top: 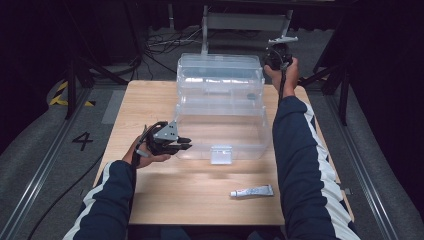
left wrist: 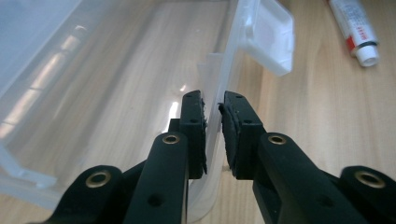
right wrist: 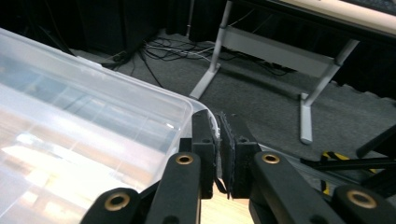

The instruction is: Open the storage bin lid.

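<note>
Floor mark "4", w/ red-print tube

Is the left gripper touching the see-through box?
Touching. In the left gripper view, the left gripper has its jaws pinched on the clear box's rim, one pad on each side.

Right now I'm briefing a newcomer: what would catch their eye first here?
A big clear plastic box sits mid-table with its lid raised at the far side. The left hand-held gripper pinches the box's near-left rim; the right hand-held gripper pinches the lid's far-right corner. A small tube lies near the front edge.
</note>
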Tool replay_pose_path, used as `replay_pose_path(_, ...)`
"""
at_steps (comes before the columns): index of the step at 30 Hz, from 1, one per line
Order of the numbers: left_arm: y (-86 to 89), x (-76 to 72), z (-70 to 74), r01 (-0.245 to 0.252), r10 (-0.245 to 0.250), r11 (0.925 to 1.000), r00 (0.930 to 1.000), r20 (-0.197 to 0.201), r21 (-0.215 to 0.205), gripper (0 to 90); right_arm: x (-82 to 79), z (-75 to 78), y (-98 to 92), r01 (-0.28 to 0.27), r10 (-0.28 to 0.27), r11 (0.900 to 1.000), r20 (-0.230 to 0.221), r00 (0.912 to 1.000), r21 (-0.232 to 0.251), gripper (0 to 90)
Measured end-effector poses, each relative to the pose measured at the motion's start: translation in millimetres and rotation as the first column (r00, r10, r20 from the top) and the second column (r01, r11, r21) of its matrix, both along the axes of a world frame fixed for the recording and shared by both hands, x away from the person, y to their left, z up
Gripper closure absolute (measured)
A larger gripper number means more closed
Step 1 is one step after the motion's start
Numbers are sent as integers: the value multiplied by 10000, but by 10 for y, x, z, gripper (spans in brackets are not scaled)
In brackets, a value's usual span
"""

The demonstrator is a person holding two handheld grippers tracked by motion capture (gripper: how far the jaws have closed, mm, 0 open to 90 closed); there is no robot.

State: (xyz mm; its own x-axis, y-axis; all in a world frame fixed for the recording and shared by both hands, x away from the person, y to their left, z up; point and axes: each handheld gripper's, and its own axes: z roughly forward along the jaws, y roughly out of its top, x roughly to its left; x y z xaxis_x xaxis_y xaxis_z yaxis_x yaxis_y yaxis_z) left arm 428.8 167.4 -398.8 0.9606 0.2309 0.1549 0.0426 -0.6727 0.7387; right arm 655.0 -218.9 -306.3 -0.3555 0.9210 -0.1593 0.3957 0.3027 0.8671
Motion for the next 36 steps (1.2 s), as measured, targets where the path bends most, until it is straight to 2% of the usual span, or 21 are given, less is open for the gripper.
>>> replay_pose_path(13,1,5,2,-10,9,10000,10000,-42,-18,801,-110,60,-42,-155,154,9998,176,9997,86,814)
replay_pose_path(19,23,5,8,3,-3,10000,10000,-94,-1,802,-236,61,-99,-349,348,9994,207,9992,53,796)
replay_pose_path(21,37,12,2,-30,28,9999,9999,-160,-140,801,-337,74,-185,-569,568,9984,164,9982,55,782)
replay_pose_path(26,38,7,-3,-69,65,9998,9998,-214,-197,797,-445,77,-285,-591,589,9982,191,9981,117,772)
replay_pose_path(29,31,-1,2,-133,131,9998,9998,-155,-128,792,-548,55,-377,-672,666,9972,191,9976,322,761)
replay_pose_path(36,17,-23,5,-322,322,9995,9994,-83,-67,784,-696,20,-460,-789,785,9966,176,9968,237,750)
